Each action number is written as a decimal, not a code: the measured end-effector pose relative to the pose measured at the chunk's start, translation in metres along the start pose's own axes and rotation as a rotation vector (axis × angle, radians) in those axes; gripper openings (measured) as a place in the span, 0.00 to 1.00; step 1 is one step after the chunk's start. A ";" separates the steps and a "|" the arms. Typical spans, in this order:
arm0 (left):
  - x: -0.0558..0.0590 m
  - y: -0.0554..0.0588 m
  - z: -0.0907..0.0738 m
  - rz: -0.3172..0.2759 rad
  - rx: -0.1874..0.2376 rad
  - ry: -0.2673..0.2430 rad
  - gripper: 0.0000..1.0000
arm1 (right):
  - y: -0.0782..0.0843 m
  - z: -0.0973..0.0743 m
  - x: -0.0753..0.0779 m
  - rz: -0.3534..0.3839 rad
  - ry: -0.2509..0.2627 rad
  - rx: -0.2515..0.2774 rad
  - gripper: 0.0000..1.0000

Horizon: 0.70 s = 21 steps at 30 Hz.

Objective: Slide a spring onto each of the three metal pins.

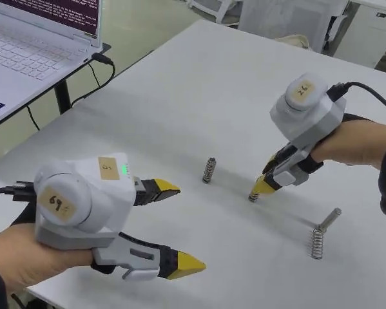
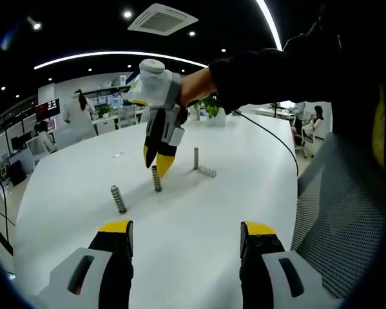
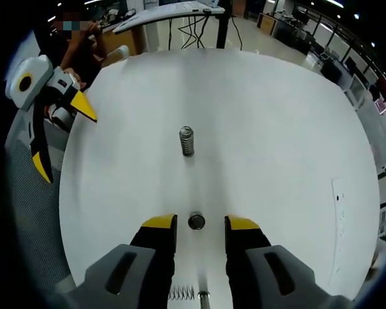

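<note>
A pin with a spring on it (image 1: 209,170) stands upright mid-table, also seen as a sprung pin (image 2: 118,198) and ahead of the right jaws as a sprung pin (image 3: 187,140). A second sprung pin (image 1: 254,196) stands just under my right gripper (image 1: 261,187). That gripper (image 3: 201,223) is narrowly open, its jaws either side of the pin's top (image 3: 196,221) without touching it. A bare pin (image 1: 329,219) stands upright at the right, with a loose spring (image 1: 317,244) lying beside it. My left gripper (image 1: 176,225) hovers wide open and holds nothing, at the near left.
An open laptop (image 1: 31,45) sits on a stand at the far left, its cable (image 1: 99,77) hanging by the table edge. The white table (image 1: 199,96) stretches away behind the pins. Its near edge runs just under my left hand.
</note>
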<state>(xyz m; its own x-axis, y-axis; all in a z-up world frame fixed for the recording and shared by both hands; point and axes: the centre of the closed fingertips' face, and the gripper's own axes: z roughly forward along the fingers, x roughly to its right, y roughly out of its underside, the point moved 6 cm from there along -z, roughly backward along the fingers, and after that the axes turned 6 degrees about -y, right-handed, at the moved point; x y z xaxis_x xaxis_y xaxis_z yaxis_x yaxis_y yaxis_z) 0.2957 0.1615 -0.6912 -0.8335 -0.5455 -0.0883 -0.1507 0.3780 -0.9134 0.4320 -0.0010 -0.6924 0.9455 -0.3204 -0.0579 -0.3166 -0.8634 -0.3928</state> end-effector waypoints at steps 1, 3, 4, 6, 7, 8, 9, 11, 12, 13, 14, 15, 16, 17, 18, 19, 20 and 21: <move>0.000 -0.001 0.000 0.001 0.001 0.000 0.64 | 0.000 -0.002 0.000 0.001 0.004 0.001 0.27; -0.001 -0.002 0.000 0.001 0.004 -0.001 0.64 | 0.000 -0.004 0.000 0.004 0.007 0.003 0.27; -0.001 -0.002 0.000 0.002 0.004 -0.002 0.64 | 0.000 -0.006 0.000 0.004 0.009 0.005 0.27; -0.001 -0.004 0.001 0.002 0.007 -0.002 0.64 | 0.000 -0.009 -0.001 0.005 0.016 0.015 0.27; -0.001 -0.004 0.001 0.003 0.007 -0.002 0.64 | 0.000 -0.011 -0.001 0.007 0.018 0.020 0.27; -0.001 -0.005 0.001 0.005 0.007 -0.001 0.64 | 0.000 -0.013 -0.002 0.007 0.020 0.022 0.27; -0.001 -0.006 0.001 0.007 0.008 0.000 0.64 | 0.000 -0.014 -0.002 0.005 0.024 0.023 0.27; -0.001 -0.007 0.001 0.010 0.008 0.001 0.64 | 0.000 -0.017 -0.003 0.004 0.033 0.023 0.27; -0.001 -0.009 0.001 0.014 0.010 0.001 0.64 | 0.000 -0.020 -0.004 0.005 0.035 0.030 0.27; -0.001 -0.010 0.001 0.016 0.011 0.002 0.64 | 0.000 -0.021 -0.004 0.007 0.037 0.037 0.27; -0.001 -0.011 0.001 0.018 0.014 0.003 0.64 | 0.000 -0.023 -0.005 0.010 0.040 0.042 0.27; -0.001 -0.012 0.001 0.020 0.015 0.004 0.64 | 0.001 -0.025 -0.006 0.012 0.042 0.044 0.27; -0.001 -0.012 0.001 0.023 0.014 0.004 0.64 | 0.001 -0.027 -0.006 0.012 0.047 0.048 0.27; -0.002 -0.013 0.001 0.027 0.014 0.005 0.64 | 0.001 -0.029 -0.007 0.011 0.050 0.051 0.27; -0.002 -0.014 0.001 0.029 0.016 0.006 0.64 | 0.001 -0.031 -0.009 0.010 0.053 0.055 0.27; -0.002 -0.015 0.001 0.030 0.017 0.006 0.64 | 0.001 -0.033 -0.010 0.010 0.056 0.057 0.27; -0.002 -0.016 0.001 0.031 0.018 0.007 0.64 | 0.001 -0.034 -0.011 0.008 0.060 0.061 0.27; -0.002 -0.016 0.001 0.033 0.018 0.007 0.64 | 0.001 -0.037 -0.012 0.007 0.063 0.065 0.27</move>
<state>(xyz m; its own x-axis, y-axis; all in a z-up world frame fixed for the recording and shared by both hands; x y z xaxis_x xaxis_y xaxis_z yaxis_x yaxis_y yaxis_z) 0.3003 0.1555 -0.6768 -0.8416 -0.5277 -0.1155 -0.1135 0.3819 -0.9172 0.4176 -0.0125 -0.6584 0.9361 -0.3517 -0.0033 -0.3152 -0.8349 -0.4512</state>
